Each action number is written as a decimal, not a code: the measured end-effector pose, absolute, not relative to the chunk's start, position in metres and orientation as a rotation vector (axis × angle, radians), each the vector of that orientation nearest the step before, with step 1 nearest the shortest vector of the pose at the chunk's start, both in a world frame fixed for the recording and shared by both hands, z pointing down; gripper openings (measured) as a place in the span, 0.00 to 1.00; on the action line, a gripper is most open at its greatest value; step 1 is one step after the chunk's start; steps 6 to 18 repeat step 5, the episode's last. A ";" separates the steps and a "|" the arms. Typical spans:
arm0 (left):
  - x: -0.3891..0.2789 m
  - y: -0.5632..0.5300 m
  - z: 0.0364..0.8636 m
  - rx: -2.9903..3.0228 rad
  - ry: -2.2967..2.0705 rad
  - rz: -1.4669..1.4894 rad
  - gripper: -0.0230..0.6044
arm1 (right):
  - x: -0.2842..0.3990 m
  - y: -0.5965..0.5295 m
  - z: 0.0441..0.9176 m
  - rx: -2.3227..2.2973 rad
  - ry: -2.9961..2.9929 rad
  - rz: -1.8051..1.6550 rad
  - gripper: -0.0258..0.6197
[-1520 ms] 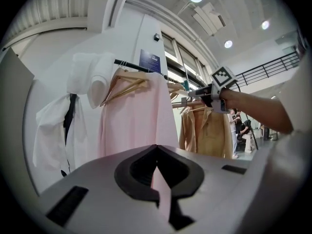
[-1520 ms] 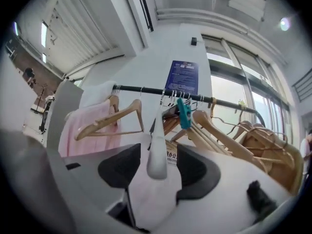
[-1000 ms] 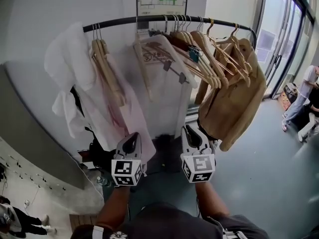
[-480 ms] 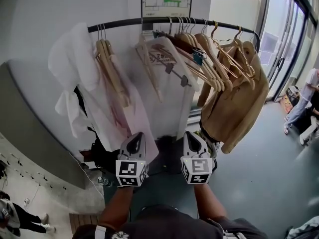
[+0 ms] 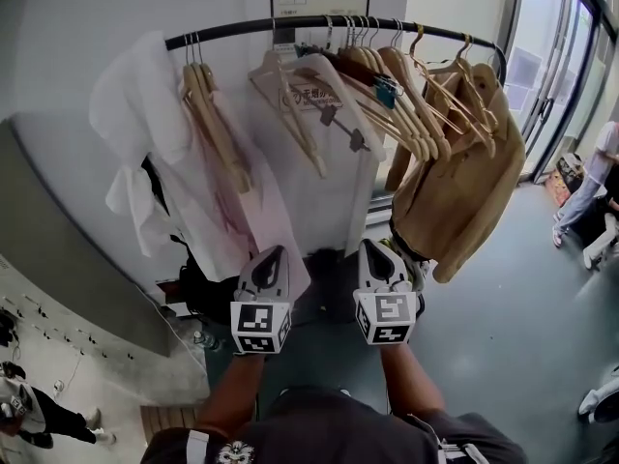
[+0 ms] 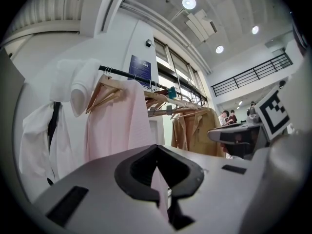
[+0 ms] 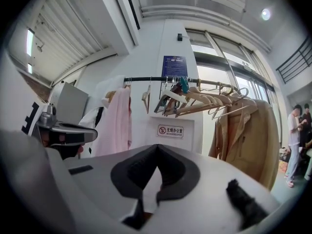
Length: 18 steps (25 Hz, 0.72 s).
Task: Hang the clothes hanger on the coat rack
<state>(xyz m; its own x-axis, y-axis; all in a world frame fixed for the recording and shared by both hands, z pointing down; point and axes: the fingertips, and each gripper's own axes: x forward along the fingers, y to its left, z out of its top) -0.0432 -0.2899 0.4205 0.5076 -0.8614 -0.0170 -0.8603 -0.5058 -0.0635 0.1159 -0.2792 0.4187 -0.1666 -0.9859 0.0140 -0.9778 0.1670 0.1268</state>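
A black rail (image 5: pixel 290 22) of the coat rack runs across the top of the head view. It carries several wooden hangers (image 5: pixel 406 95), a tan coat (image 5: pixel 464 191), a pink shirt (image 5: pixel 242 211) and a white garment (image 5: pixel 135 114). My left gripper (image 5: pixel 274 254) and right gripper (image 5: pixel 375 247) are held side by side, level, below the rail and pointing at the rack. Both are shut with nothing between the jaws. The left gripper (image 6: pixel 156 147) faces the pink shirt (image 6: pixel 117 126). The right gripper (image 7: pixel 157 146) faces the hangers (image 7: pixel 204 99) and the rail (image 7: pixel 146 79).
A white panel with a small sign (image 7: pixel 170 129) stands behind the rack. A dark bag (image 5: pixel 198 303) lies on the floor under the clothes. People (image 5: pixel 590 191) stand at the right by the glass doors. A grey slanted wall (image 5: pixel 58 259) closes the left side.
The rack sits slightly higher and nearer in the head view. Both grippers keep their places side by side under the rail.
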 end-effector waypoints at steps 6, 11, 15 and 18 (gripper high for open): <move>-0.043 -0.290 0.422 -2.667 1.514 -0.025 0.05 | 0.112 -0.279 0.418 1.962 -2.306 -0.176 0.06; -0.043 -0.290 0.422 -2.667 1.514 -0.025 0.05 | 0.112 -0.279 0.418 1.962 -2.306 -0.176 0.06; -0.043 -0.290 0.422 -2.667 1.514 -0.025 0.05 | 0.112 -0.279 0.418 1.962 -2.306 -0.176 0.06; -0.043 -0.290 0.422 -2.667 1.514 -0.025 0.05 | 0.112 -0.279 0.418 1.962 -2.306 -0.176 0.06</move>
